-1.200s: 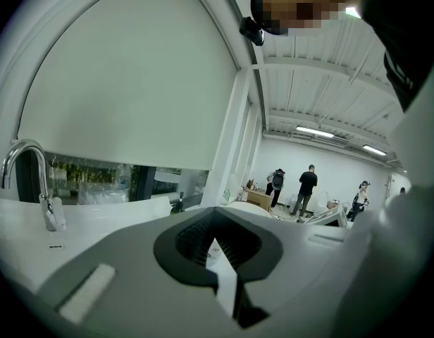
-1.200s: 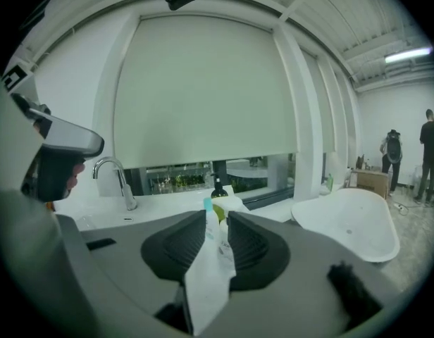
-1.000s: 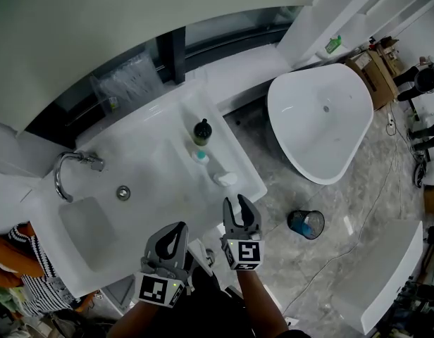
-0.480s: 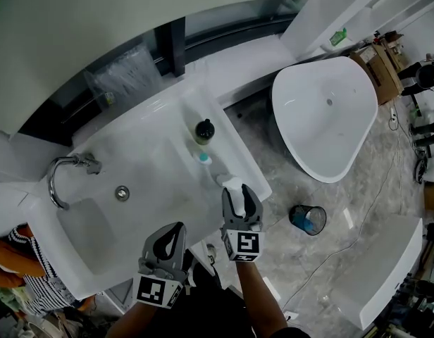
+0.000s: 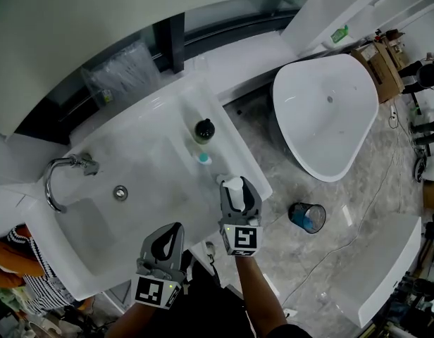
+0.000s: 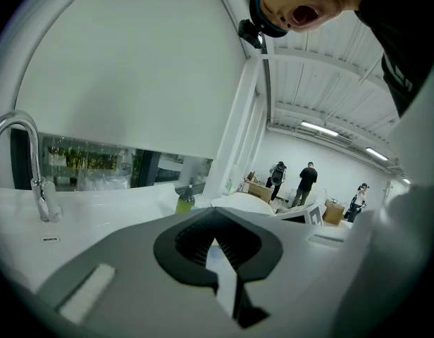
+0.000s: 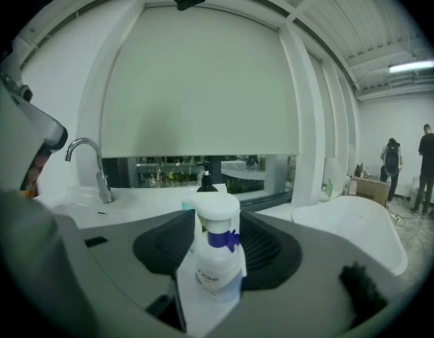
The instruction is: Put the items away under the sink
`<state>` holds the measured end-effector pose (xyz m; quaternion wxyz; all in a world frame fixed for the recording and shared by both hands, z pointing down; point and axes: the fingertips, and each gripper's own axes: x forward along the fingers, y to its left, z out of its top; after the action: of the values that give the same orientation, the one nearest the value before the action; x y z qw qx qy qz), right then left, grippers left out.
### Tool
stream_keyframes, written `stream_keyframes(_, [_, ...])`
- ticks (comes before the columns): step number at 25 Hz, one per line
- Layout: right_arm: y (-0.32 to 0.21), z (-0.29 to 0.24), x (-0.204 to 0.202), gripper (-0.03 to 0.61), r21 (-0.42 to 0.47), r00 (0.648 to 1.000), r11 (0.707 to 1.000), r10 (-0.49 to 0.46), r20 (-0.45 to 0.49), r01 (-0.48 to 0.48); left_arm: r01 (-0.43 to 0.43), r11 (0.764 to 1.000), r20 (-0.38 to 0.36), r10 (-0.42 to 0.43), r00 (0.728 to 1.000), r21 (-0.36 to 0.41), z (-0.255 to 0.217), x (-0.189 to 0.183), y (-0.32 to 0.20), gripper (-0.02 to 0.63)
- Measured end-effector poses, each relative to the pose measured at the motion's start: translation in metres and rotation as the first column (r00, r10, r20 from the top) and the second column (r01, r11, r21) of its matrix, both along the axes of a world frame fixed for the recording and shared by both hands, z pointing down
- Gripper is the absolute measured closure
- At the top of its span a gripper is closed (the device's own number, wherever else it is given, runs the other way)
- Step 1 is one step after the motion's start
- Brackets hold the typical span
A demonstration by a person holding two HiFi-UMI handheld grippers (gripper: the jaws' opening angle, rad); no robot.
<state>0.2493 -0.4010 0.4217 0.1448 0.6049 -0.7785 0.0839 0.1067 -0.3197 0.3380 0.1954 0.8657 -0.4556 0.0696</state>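
Closest in, the left gripper (image 5: 175,229) hangs low by the front edge of the tabletop (image 5: 153,157). Its jaws are closed to a thin slit, and there is nothing in them.

Just past it, the right gripper (image 5: 238,192) is up at the tabletop's right end. Its jaws have just been opening and now stand very wide. The white pump bottle (image 7: 218,259) with the purple neck stands right between them, on the tabletop. The pads do not look like they are pressing on it. So I think the bottle is about to be grabbed, and it is not lifted yet.

A little farther along the same raised ledge stands a small thing with a blue top (image 5: 202,159). Behind that is a dark bottle (image 5: 203,128). They are near each other in a row, and nothing touches them.

Off to the left are the sink (image 5: 87,231) and its tap (image 5: 60,178). The place under the sink is hidden from here, so I cannot tell if it is open.

My guess is that the job has only just begun. All three things sit on top, and each one has to be picked up and put down below.
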Motion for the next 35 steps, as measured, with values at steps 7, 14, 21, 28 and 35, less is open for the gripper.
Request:
stream_keyframes(7, [-0.007,-0.001,0.001,0.376,0.045,0.999,0.999,-0.022,-0.046,0.024,0.001,1.0,0.001,-0.001,1.0,-0.013,0.004,-0.001,0.0,0.607])
stream_keyframes(14, [-0.009,-0.002,0.002,0.425,0.059,0.999,0.998,-0.012,-0.034,0.014,0.007,1.0,0.0,-0.007,1.0,-0.014,0.004,0.001,-0.002,0.607])
stream_keyframes(21, [-0.006,-0.003,0.003,0.432,0.062,0.999,0.998,-0.02,-0.027,0.022,0.02,1.0,0.001,-0.02,1.0,-0.019,0.003,0.0,0.001,0.607])
stream_keyframes(28, [-0.004,-0.003,0.005,0.442,0.057,1.0,0.998,-0.024,0.002,0.024,0.032,0.999,-0.001,-0.032,0.999,-0.021,0.002,-0.002,0.006,0.607])
stream_keyframes(35, [0.002,-0.009,0.006,0.454,0.058,0.999,0.998,-0.039,0.006,0.039,0.036,0.999,-0.004,-0.036,0.999,-0.017,-0.001,0.002,0.013,0.607])
